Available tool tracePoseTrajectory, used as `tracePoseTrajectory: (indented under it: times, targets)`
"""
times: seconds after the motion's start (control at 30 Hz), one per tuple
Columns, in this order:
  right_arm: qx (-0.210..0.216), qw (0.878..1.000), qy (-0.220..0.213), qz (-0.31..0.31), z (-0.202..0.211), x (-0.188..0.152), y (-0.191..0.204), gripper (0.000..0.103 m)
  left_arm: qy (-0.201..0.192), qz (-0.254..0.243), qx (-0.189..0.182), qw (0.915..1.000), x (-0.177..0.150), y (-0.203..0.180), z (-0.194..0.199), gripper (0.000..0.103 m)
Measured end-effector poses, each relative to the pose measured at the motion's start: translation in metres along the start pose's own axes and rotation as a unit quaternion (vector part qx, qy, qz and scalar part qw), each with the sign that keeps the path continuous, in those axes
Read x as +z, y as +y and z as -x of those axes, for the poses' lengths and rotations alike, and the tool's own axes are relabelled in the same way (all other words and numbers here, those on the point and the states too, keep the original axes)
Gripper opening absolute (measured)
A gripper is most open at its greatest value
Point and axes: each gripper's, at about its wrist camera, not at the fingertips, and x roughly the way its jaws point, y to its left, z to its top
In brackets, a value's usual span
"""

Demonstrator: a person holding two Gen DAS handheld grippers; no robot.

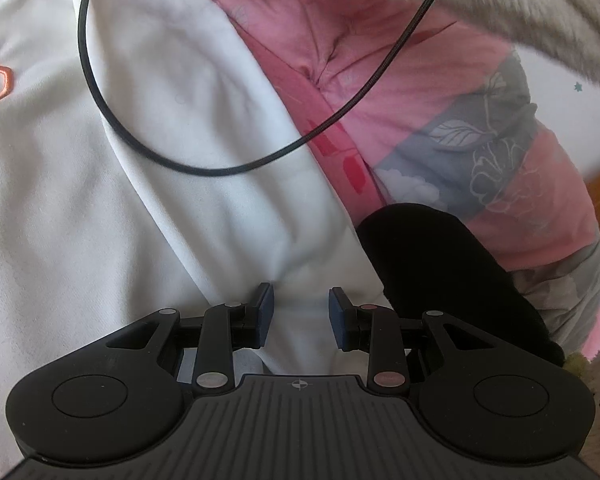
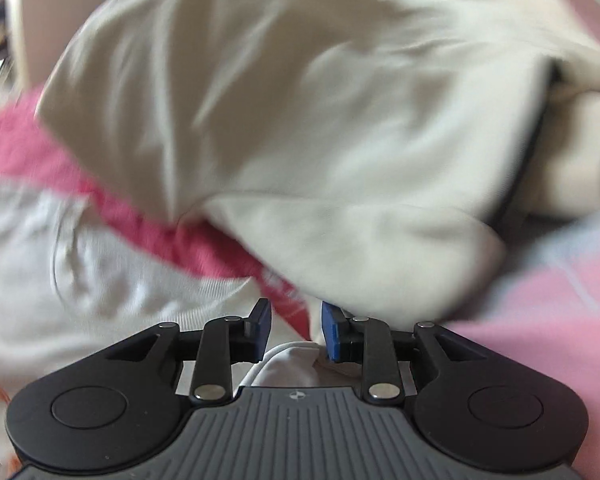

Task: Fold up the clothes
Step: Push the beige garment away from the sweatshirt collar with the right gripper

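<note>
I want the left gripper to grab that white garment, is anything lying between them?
Little blocks it: the left gripper is open with the white garment directly ahead of its fingers. A black cable loops across the cloth further ahead, and a black item sits beside the right finger.

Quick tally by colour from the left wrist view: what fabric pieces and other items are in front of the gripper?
White garment: 1
Pink garment: 1
Black fabric piece: 1
Pale fuzzy fabric: 1
Black cable: 1
Total: 5
</note>
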Motion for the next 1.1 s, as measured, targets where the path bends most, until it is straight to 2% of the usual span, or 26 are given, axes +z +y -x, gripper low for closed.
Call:
tracePoseTrajectory:
  times: [0.07,0.23,0.37,0.47,0.5,0.53,0.6,0.73,0.8,0.97,1.0,1.07,1.1]
  targets:
    - [0.019,0.999,0.022,0.028,-0.011,0.005,0.002,0.031,0.0,0.0,-0.001,1.0,0.0,0.001,0.001,0.03]
    - [0.069,0.994,0.059,0.058,-0.033,0.014,-0.001,0.046,0.0,0.004,-0.004,1.0,0.0,0.003,0.002,0.03]
    - [0.101,0.992,0.066,0.03,-0.045,0.015,-0.011,0.051,0.0,0.004,-0.005,1.0,0.0,0.003,0.001,0.03]
    - [0.115,0.991,0.063,0.01,-0.046,0.011,-0.016,0.05,0.0,0.005,-0.006,1.0,0.001,0.003,0.0,0.03]
    - [0.118,0.991,0.062,0.005,-0.045,0.01,-0.016,0.045,0.0,0.006,-0.006,1.0,0.001,0.003,0.0,0.03]
    - [0.12,0.991,0.062,0.001,-0.044,0.009,-0.016,0.033,0.0,0.007,-0.007,0.9999,0.001,0.004,0.0,0.03]
    - [0.103,0.993,0.045,0.018,-0.037,0.008,-0.008,0.011,0.0,0.008,-0.008,0.9999,0.001,0.004,0.001,0.03]
    - [0.053,0.996,-0.02,0.072,-0.023,0.01,0.016,0.009,0.0,0.005,-0.009,0.9999,0.001,0.004,0.0,0.03]
    - [0.031,0.994,-0.035,0.096,-0.025,0.008,0.029,0.009,0.001,0.005,-0.009,0.9999,0.002,0.004,0.0,0.03]
    - [-0.002,0.993,-0.051,0.111,-0.043,-0.001,0.047,0.011,-0.003,0.01,-0.007,0.9999,0.0,0.0,-0.002,0.03]
    - [-0.007,0.993,-0.057,0.104,-0.041,-0.001,0.048,0.014,-0.004,0.011,-0.007,0.9999,-0.001,0.0,-0.002,0.03]
    - [-0.006,0.994,-0.071,0.087,-0.026,0.001,0.043,0.03,-0.006,0.013,-0.006,0.9999,-0.002,-0.002,-0.003,0.03]
    - [-0.005,0.993,-0.081,0.082,-0.016,0.002,0.04,0.033,-0.007,0.014,-0.005,0.9999,-0.002,-0.002,-0.003,0.03]
